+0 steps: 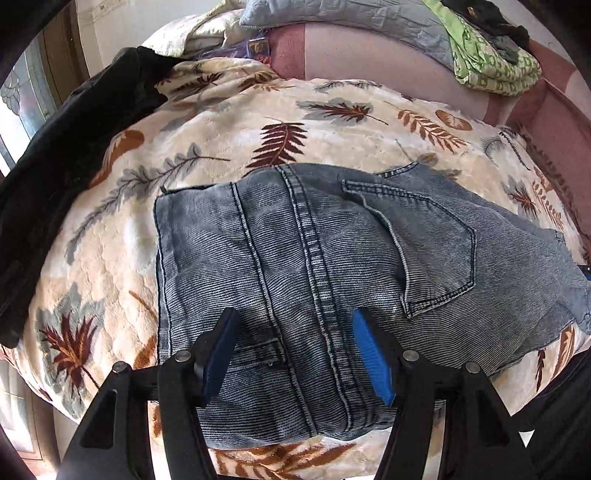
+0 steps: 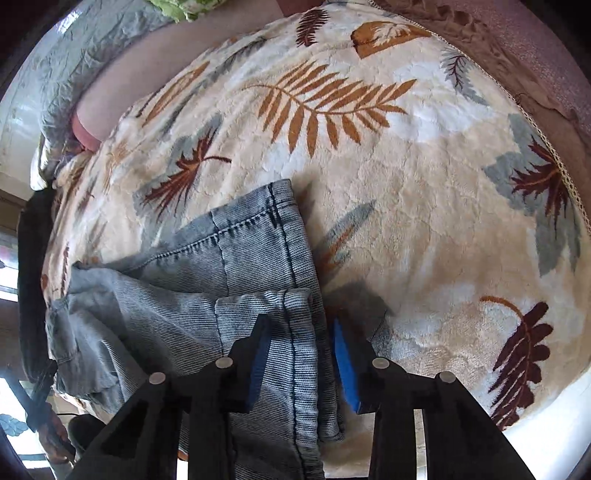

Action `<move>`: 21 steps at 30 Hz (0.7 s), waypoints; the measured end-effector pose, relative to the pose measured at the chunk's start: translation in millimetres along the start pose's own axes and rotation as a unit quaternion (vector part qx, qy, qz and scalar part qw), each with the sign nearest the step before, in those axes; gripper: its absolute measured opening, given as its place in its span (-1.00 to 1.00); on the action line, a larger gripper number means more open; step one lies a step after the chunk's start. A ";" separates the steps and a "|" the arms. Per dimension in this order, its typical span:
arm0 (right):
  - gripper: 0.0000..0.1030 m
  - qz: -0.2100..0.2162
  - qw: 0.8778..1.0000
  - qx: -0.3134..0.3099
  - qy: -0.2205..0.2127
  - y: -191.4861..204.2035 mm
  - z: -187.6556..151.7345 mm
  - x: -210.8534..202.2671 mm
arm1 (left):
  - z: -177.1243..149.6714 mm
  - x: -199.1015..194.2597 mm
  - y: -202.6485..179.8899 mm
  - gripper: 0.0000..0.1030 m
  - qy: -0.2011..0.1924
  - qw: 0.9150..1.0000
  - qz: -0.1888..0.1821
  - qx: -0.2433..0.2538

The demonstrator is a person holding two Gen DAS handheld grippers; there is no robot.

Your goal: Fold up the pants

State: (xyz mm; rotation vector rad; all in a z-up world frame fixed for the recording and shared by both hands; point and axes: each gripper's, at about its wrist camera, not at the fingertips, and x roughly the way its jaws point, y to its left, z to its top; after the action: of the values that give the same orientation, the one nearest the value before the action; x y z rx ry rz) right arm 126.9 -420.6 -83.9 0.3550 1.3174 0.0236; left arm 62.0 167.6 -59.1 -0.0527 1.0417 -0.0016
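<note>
1. The jeans (image 1: 295, 258), washed grey-blue denim, are seen lying folded on a plush leaf-print blanket (image 1: 221, 140) spread over a bed.
2. In the left wrist view, the seat side of the jeans is turned up: a back pocket (image 1: 424, 251) and the centre seam are shown.
3. The left gripper (image 1: 295, 328) is held over the jeans, pointing steeply down; its blue pads are spread apart, with the centre seam seen between them and no fabric pinched.
4. In the right wrist view, the stacked hemmed leg ends (image 2: 266, 266) are seen at the right edge of the pile.
5. The right gripper (image 2: 301, 332) is set astride that edge; a narrow band of denim lies between its pads, but whether it is squeezed cannot be told.
6. A black garment (image 1: 74, 147) is draped at the left edge of the bed, well apart from the jeans.
7. A green patterned cloth (image 1: 491, 59) and a grey pillow (image 1: 351, 22) are piled beyond the blanket.
</note>
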 end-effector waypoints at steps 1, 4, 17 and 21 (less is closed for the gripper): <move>-0.72 -0.010 1.000 -0.013 -0.010 4.0 0.2 -4.7 | -0.6 0.0 4.9 0.30 0.000 1.000 -0.009 -0.011; -0.89 -0.041 0.996 -0.054 -0.054 20.5 2.7 -26.4 | 0.9 -0.3 14.3 0.30 0.006 0.999 -0.024 -0.029; -0.90 -0.110 0.984 -0.084 -0.113 31.1 51.1 2.1 | 1.8 2.0 13.5 0.32 0.012 0.999 -0.025 -0.021; -0.71 -0.110 0.988 -0.050 -0.101 22.1 46.4 0.7 | 1.0 2.9 16.0 0.36 0.012 0.999 -0.031 -0.027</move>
State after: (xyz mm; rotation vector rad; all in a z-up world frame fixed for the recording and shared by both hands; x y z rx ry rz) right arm 175.2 -410.7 -69.1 0.1219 1.1442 -0.1290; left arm 64.0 183.5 -61.8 -0.1347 1.0642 -0.0293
